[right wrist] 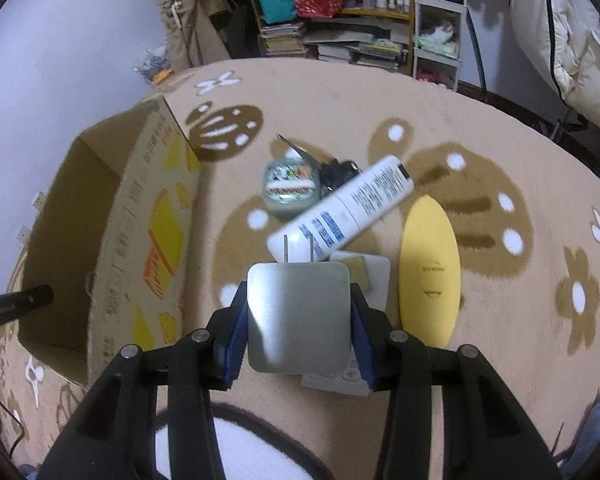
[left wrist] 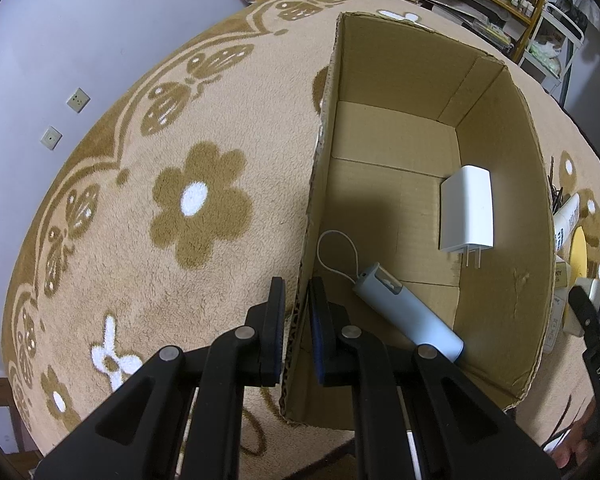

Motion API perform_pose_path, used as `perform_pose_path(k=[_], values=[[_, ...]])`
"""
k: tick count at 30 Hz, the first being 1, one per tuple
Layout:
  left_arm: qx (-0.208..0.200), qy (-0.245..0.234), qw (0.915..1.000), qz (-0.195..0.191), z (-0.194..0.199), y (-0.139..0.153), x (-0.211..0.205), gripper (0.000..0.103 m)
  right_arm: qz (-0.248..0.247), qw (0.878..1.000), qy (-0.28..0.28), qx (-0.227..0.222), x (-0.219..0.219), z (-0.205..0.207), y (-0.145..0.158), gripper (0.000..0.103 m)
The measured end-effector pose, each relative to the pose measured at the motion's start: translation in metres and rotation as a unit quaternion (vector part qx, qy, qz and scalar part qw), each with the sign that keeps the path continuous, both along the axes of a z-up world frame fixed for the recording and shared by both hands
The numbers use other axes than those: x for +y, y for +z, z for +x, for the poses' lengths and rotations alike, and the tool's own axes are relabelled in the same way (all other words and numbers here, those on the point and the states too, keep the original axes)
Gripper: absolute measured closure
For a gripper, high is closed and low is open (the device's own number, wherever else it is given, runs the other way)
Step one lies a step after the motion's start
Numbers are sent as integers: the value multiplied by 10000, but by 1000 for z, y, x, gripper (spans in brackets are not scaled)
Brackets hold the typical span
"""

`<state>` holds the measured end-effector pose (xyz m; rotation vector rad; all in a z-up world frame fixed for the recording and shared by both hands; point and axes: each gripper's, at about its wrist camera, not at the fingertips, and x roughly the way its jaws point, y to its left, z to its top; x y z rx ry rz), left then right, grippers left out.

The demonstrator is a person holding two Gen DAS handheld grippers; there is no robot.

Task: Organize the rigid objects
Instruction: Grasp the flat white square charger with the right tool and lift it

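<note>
Inside cardboard box (left wrist: 495, 160): charger (left wrist: 467, 208), cylinder (left wrist: 409, 316)

I count one cardboard box (left wrist: 499, 208) on the rug. Inside it lie two things — one white plug charger (left wrist: 467, 208) and one pale blue tube with a cord loop (left wrist: 407, 316). I hold a second plug charger (right wrist: 298, 316). Outside the box: one white bottle (right wrist: 339, 216), one small round tin (right wrist: 292, 188), one yellow oval disc (right wrist: 429, 276).

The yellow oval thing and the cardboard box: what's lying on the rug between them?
In the right wrist view, a white bottle and round tin lie between them.
</note>
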<state>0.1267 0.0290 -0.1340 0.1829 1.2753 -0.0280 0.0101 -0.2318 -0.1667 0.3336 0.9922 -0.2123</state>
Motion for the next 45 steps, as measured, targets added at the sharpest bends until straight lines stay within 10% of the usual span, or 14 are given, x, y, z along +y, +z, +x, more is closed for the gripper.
perform_pose_path(k=[29, 45], values=[[-23, -50, 10000, 72, -1, 4, -4, 93, -89, 9882, 945, -1201, 56, 60, 87, 54], [6, -27, 10000, 94, 0, 0, -4, 93, 692, 9800, 1329, -1311, 86, 66, 44, 54]])
